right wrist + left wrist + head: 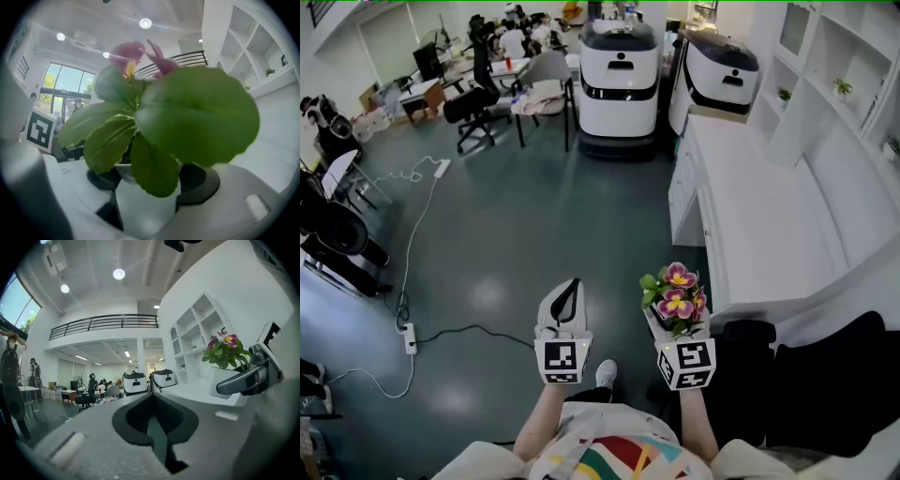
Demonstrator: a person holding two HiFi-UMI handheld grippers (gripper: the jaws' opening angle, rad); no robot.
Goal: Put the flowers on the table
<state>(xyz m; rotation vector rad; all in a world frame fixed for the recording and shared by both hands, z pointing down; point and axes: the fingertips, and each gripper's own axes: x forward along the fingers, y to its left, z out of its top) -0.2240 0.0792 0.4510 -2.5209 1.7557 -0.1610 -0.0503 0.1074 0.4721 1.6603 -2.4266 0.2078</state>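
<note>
Pink-and-yellow flowers (678,289) with big green leaves, sitting in a small white pot (146,206), are up in the air in the right gripper (674,323), which has its jaws clamped on either side of the pot. They're over the dark grey-green floor (534,234), just beside the front edge of the long white table (769,216), not on it yet. Leaves fill most of the right gripper view, so the contact on the pot is hard to see, but it looks pinched. The left gripper (570,287) is right next to it, jaws pressed together with nothing in them.
</note>
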